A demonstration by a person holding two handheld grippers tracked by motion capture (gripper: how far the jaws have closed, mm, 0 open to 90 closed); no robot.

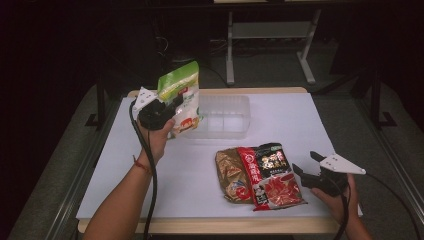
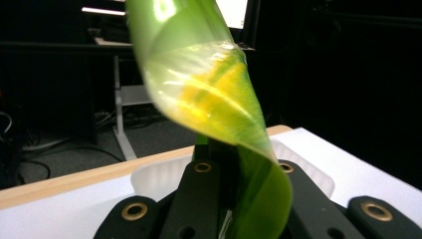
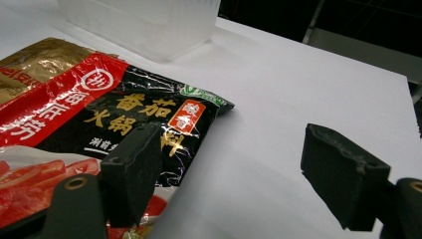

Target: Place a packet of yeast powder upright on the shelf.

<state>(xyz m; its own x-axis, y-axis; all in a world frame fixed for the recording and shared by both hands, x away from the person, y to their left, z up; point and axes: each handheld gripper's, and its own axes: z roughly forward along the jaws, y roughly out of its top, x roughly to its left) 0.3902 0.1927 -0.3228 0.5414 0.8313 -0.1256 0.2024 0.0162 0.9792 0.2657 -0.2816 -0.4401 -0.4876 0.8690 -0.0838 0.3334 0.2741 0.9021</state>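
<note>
My left gripper [image 1: 170,107] is shut on a green and white pouch [image 1: 181,95], held upright in the air just left of a clear plastic bin [image 1: 225,116]. In the left gripper view the pouch [image 2: 209,99] curls up from between the jaws, with the bin [image 2: 159,177] behind it. A red and black pouch [image 1: 270,176] lies flat at the front of the table, partly over a gold pouch [image 1: 229,174]. My right gripper [image 1: 304,164] stands open just right of the red and black pouch [image 3: 124,124], its jaws apart with nothing between them.
The table is covered by a white sheet [image 1: 300,125] with wooden edges showing. Beyond the far edge stand dark floor, cables and a grey desk frame [image 1: 270,45]. The clear bin [image 3: 144,22] holds nothing that I can see.
</note>
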